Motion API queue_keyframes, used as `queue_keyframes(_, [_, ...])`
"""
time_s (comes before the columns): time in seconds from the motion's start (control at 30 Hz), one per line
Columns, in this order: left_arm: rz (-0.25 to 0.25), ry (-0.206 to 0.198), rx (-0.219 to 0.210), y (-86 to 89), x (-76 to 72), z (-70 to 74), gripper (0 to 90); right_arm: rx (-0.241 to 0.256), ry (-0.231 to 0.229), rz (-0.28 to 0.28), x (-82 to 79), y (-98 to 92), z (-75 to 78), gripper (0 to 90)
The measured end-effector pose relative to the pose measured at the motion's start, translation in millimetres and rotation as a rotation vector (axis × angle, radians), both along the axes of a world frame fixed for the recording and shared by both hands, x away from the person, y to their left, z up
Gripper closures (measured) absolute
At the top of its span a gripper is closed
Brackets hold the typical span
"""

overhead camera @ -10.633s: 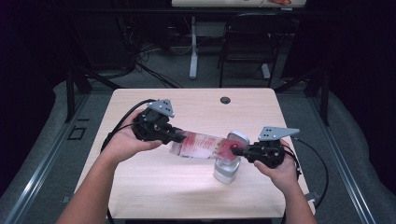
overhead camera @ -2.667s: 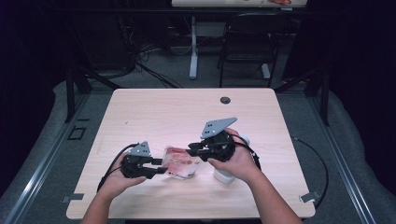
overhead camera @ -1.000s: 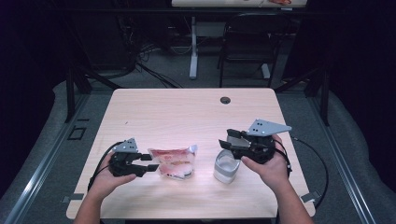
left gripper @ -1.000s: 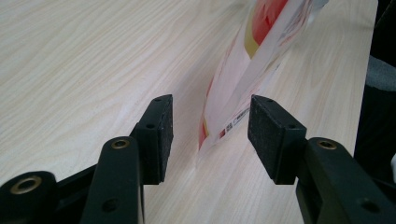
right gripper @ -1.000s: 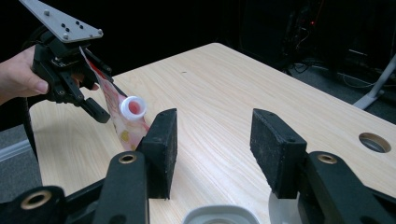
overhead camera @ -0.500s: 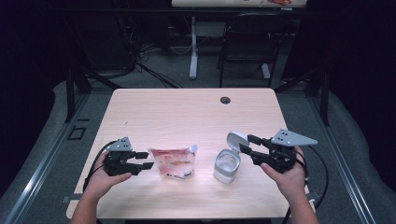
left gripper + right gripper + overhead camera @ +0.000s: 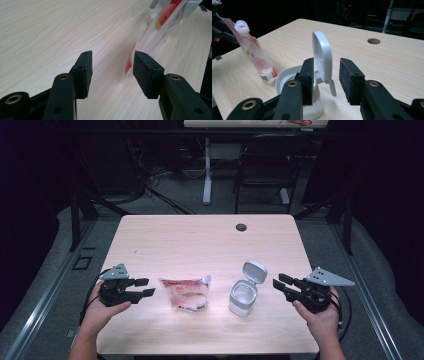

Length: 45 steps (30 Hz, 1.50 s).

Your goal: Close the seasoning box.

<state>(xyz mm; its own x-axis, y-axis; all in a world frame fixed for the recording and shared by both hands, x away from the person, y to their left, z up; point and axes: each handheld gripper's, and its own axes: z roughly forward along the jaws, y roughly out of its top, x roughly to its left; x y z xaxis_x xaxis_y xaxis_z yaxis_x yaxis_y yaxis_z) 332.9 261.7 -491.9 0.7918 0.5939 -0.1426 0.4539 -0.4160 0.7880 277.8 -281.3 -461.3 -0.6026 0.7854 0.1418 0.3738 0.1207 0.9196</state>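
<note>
A red-and-white spouted pouch (image 7: pixel 185 293) lies flat on the wooden table (image 7: pixel 200 245), its white spout pointing right toward a small white container (image 7: pixel 242 298). The container's flip lid (image 7: pixel 254 270) stands up. My left gripper (image 7: pixel 144 287) rests open a little left of the pouch, nothing between its jaws. In the left gripper view the pouch (image 7: pixel 155 37) stretches away just past the open gripper (image 7: pixel 112 67). My right gripper (image 7: pixel 278 284) is open right of the container. In the right gripper view the lid (image 7: pixel 322 56) rises beyond the gripper (image 7: pixel 325 77), and the pouch (image 7: pixel 254 55) lies farther left.
A round cable hole (image 7: pixel 241 227) sits near the table's far edge, and the same hole (image 7: pixel 373 41) appears in the right gripper view. A dark chair (image 7: pixel 265 175) and a white desk leg (image 7: pixel 206 170) stand on the floor beyond the table.
The pouch, earlier held tilted at the container, now lies on the table. Both grippers have let go and drawn apart, the left leftward, the right rightward. The lid stays up.
</note>
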Motion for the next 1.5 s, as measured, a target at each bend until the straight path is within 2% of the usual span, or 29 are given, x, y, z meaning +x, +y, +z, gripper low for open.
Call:
queue_keyframes(0.1, [0.011,-0.003,-0.003,0.7,0.2,0.8,50.3,-0.002,0.014,-0.024,0.8,-4.2,-6.1,67.8])
queue_keyframes(0.27, [0.018,0.000,0.001,1.5,1.0,-0.5,50.3,-0.002,0.026,-0.060,5.0,-9.2,-12.0,78.3])
queue_keyframes(0.37, [0.029,0.001,0.005,2.2,2.0,-1.7,50.3,-0.017,0.039,-0.085,9.7,-10.4,-13.4,84.9])
queue_keyframes(0.43, [0.042,0.000,0.005,2.6,2.8,-2.4,50.1,-0.041,0.052,-0.093,13.4,-10.1,-13.6,87.2])
queue_keyframes(0.5, [0.056,-0.001,0.010,3.7,3.6,-3.1,49.2,-0.044,0.051,-0.095,16.8,-9.3,-13.7,88.9])
queue_keyframes(0.73, [0.110,0.009,0.012,8.4,5.8,-5.7,49.0,-0.066,0.067,-0.090,28.7,-0.5,-9.8,89.5])
queue_keyframes(0.87, [0.123,0.012,0.014,10.5,6.8,-7.7,49.0,-0.077,0.074,-0.085,36.8,3.8,-7.9,89.6])
queue_keyframes(0.97, [0.124,0.009,0.013,12.2,7.0,-7.7,48.9,-0.090,0.083,-0.077,43.4,6.4,-7.4,90.0])
queue_keyframes(1.23, [0.121,0.010,0.009,11.4,6.8,-7.7,48.6,-0.089,0.091,-0.068,54.8,11.4,-5.8,90.0])
queue_keyframes(1.5, [0.112,0.013,0.041,7.4,7.6,-10.2,48.4,-0.070,0.086,-0.047,56.1,16.6,-3.6,90.0])
